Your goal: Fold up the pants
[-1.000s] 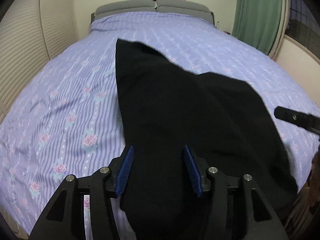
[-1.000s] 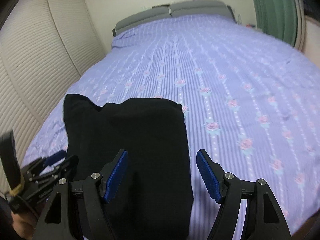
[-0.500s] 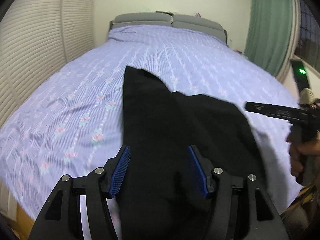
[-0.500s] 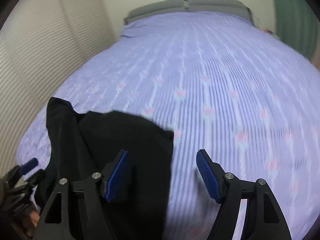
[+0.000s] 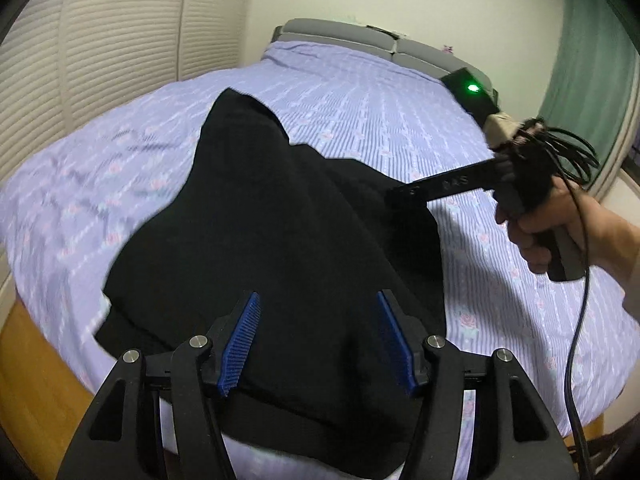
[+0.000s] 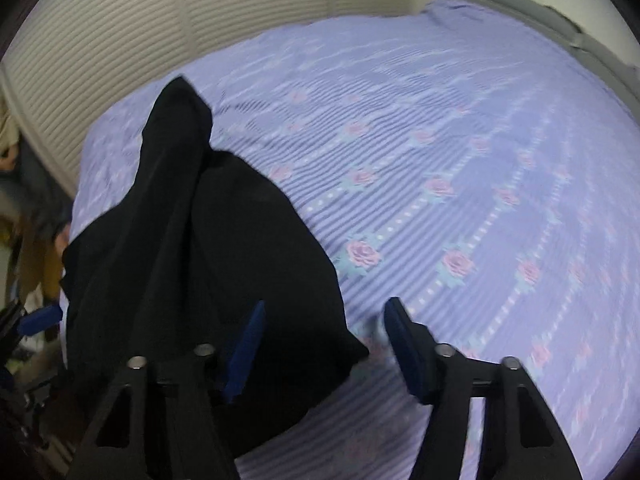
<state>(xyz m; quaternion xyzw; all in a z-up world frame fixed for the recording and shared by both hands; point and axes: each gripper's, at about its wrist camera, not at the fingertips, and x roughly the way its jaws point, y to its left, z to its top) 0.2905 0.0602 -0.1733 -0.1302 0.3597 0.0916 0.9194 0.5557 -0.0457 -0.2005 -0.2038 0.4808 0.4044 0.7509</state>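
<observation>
1. The pants [image 5: 256, 240] lie in a black heap on the near part of the bed [image 5: 360, 92], close to its front edge, so the step in hand looks like the very start: getting hold of the cloth to spread it before any fold is made.
2. The left gripper [image 5: 318, 340] hangs over the near end of the heap with its jaws spread wide and nothing between the blue pads.
3. The right gripper [image 6: 324, 344] sits over the heap's right edge, jaws likewise released; its left pad is over black cloth and its right pad over the striped sheet.
4. In the left view the right hand [image 5: 560, 232] holds its tool with the tip near the far right corner of the cloth.
5. The next move probably calls for each gripper to drop onto a clear edge or corner and pinch one layer only.
6. The cloth looks soft and bunched, with a ridge running away toward the headboard [image 5: 360, 36]; waistband and legs cannot be told apart.
</observation>
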